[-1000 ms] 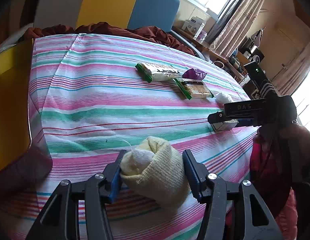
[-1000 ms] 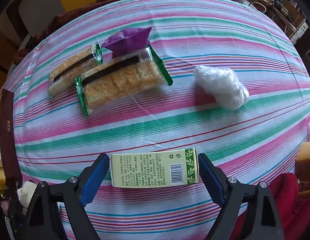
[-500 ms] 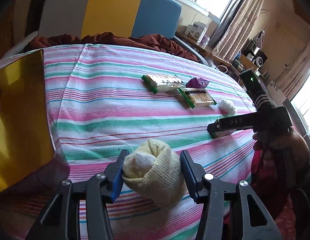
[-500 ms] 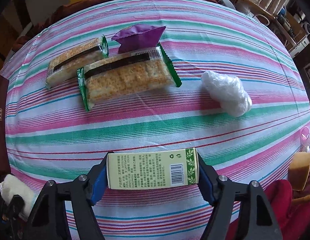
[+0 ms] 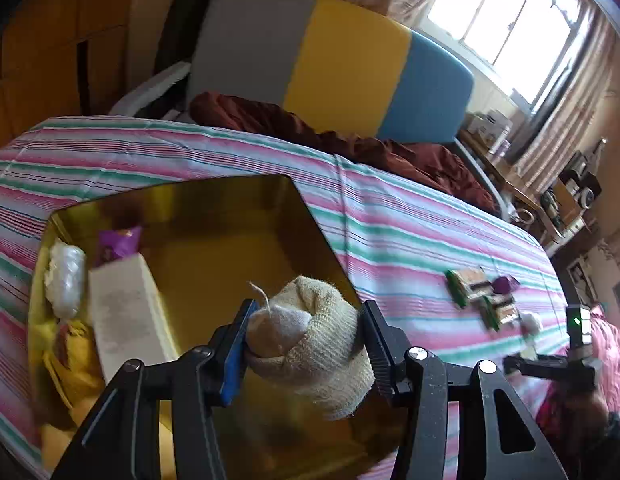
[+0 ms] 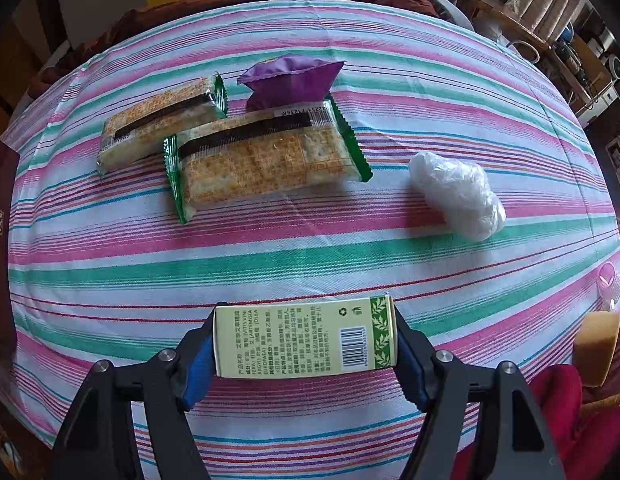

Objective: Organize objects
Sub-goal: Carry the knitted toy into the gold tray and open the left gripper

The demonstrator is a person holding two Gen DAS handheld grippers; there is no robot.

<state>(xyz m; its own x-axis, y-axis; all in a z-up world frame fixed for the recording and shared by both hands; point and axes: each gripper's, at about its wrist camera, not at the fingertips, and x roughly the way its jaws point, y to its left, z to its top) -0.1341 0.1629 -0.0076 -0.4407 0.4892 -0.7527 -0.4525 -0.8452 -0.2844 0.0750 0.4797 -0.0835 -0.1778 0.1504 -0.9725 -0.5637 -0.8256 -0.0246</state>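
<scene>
Sock over the gold box, carton gripped on the bed

The left gripper (image 5: 304, 344) has its fingers clamped on a rolled cream sock (image 5: 310, 344), carried above the open gold box (image 5: 246, 216). I judge it best released over the bare right part of the floor, clear of the white carton (image 5: 126, 312), the plastic wad (image 5: 66, 280) and the purple packet (image 5: 118, 240) at the left. The right gripper (image 6: 306, 344) has just been narrowing its fingers and now presses them on the ends of a green carton (image 6: 306, 338) lying on the striped bedsheet (image 6: 310, 256); lift it straight up. Farther off lie two cracker packs (image 6: 266, 160), a purple pouch (image 6: 290, 80) and a white plastic bundle (image 6: 458, 196). The box's near wall is hidden behind the left gripper, and yellow items in its near left corner are too blurred to name.
</scene>
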